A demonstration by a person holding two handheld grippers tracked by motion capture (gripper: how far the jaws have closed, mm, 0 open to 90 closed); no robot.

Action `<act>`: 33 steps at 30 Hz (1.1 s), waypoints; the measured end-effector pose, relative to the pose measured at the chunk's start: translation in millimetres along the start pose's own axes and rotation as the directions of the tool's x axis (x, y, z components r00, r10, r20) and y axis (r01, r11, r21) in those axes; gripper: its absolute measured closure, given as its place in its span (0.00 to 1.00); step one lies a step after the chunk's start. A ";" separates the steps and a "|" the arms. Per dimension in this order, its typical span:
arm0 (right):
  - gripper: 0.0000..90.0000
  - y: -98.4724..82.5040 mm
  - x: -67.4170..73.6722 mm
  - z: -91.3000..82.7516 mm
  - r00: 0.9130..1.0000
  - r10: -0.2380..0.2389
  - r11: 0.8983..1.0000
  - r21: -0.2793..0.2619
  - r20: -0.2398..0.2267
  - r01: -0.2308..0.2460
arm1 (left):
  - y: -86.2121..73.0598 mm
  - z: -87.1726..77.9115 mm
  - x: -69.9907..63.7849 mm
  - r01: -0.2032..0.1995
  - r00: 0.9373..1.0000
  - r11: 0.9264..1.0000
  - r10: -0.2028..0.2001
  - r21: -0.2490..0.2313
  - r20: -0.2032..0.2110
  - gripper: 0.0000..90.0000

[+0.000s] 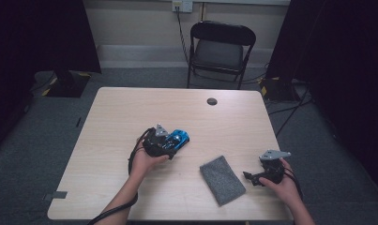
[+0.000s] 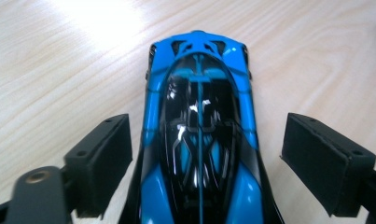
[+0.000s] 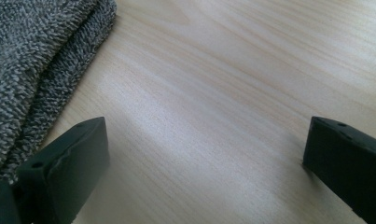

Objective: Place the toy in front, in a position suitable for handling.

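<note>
A glossy blue and black toy car (image 1: 178, 138) (image 2: 199, 140) sits on the light wooden table (image 1: 130, 108), a little left of its middle. My left gripper (image 1: 168, 142) (image 2: 207, 125) straddles the car's rear half. Its jaws stand wide on either side with a small gap to the bodywork, so it is open. A folded grey cloth (image 1: 222, 179) (image 3: 31, 60) lies near the front edge. Just right of the cloth, my right gripper (image 1: 250, 177) (image 3: 207, 129) hovers low over bare wood, open, with nothing between its jaws.
A small dark round disc (image 1: 212, 101) is set in the table near its far edge. A black folding chair (image 1: 222, 47) stands beyond the table. Cables run over the grey carpet at the right, and dark curtains hang on both sides.
</note>
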State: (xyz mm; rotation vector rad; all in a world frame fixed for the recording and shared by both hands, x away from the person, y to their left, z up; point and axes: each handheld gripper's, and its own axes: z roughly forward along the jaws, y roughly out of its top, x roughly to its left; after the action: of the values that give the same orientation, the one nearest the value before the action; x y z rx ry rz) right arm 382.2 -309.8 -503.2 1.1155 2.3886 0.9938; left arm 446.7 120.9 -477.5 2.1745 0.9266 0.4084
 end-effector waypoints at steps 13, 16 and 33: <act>0.00 0.1 0.1 0.0 1.000 0.001 1.000 0.001 0.001 -0.001 | -25.4 -15.8 7.5 0.014 1.000 1.000 -0.014 -0.017 -0.004 0.18; 0.00 0.1 0.2 0.0 1.000 0.001 1.000 0.001 0.001 -0.001 | -25.0 -13.1 5.9 0.008 1.000 1.000 -0.008 -0.007 -0.004 0.18; 0.00 0.1 0.2 0.1 1.000 0.002 1.000 0.000 0.001 -0.002 | -39.5 -16.3 9.0 0.032 0.999 0.999 -0.032 0.028 0.008 0.17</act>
State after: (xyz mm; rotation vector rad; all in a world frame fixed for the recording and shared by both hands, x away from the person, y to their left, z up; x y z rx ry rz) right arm 382.1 -309.6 -503.2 1.1181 2.3874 0.9931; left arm 424.8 154.4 -495.0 2.1817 0.9663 0.3726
